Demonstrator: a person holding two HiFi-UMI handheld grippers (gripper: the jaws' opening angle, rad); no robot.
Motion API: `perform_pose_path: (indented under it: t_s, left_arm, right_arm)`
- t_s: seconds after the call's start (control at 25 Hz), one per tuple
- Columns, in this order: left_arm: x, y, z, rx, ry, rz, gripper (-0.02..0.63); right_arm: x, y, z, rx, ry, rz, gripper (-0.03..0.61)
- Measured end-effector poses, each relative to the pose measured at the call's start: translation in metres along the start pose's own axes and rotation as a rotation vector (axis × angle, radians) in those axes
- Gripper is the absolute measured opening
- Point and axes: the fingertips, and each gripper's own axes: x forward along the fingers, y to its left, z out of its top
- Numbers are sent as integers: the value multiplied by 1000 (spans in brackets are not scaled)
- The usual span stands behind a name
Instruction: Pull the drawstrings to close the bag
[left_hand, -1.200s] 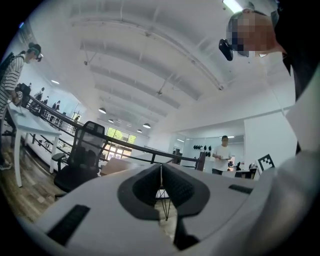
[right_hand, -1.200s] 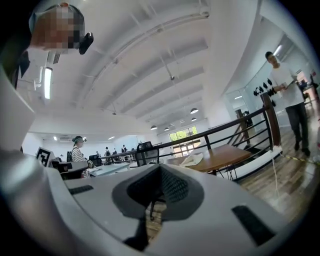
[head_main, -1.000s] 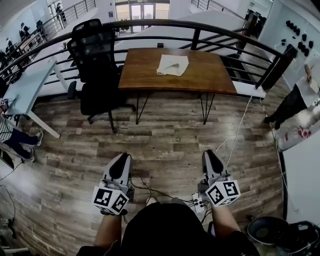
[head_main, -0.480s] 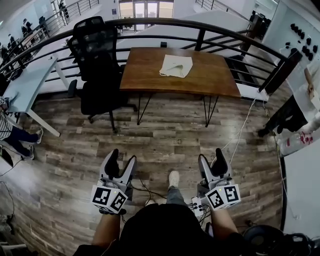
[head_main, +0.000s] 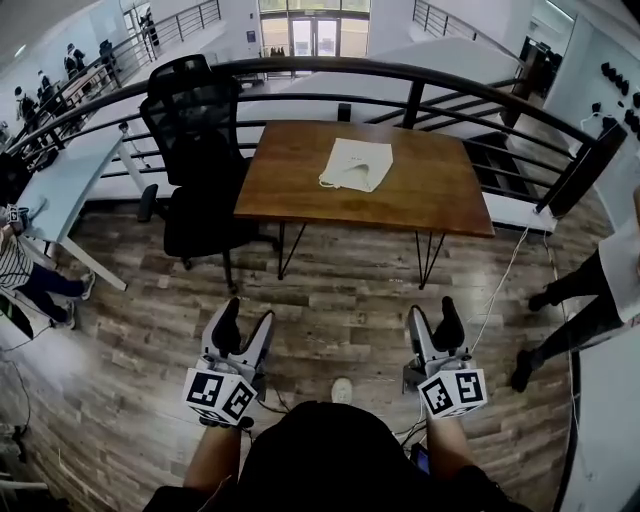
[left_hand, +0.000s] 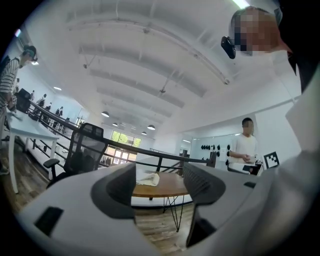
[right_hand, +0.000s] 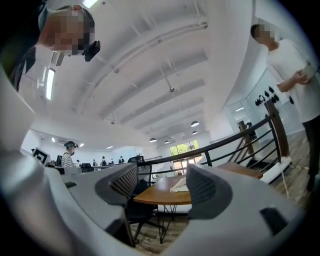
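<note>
The bag (head_main: 356, 164) is too small to show its drawstrings.

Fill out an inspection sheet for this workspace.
Surface: wooden table, bare apart from the bag.
Job's things: bag lies flat mid-table, untouched.
Clutter: nothing seen.
Grippers: left gripper and right gripper over the floor, short of the table; jaws have just been opening, nothing between them.
Cables: white cable on the floor right of the table.
Surroundings: chair left of the table, railing behind, person at right.
</note>
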Motion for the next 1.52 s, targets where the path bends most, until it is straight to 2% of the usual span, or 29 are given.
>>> perform_pose_path:
  t_s: [0.32,0.64,0.8,1.12,1.52]
  left_arm:
    - [70,-22,-1,37,-23,24,285]
    - [104,-27,-15,7,25,11,285]
    - [120,-26,-15,-5,12,8,285]
    - [167,8,-25,4,29,-1,285]
    - [251,69,-19,4,20,-26,285]
  right_arm:
    - [27,-66,13,33,-6,8,259]
    - [43,-90,-4,76,28,4,254]
    - [53,-105,-10,72,51,-21,232]
    - [107,-105,-26,28,97,-16,224]
    - [217,-113,-38,-12,143,-29,204]
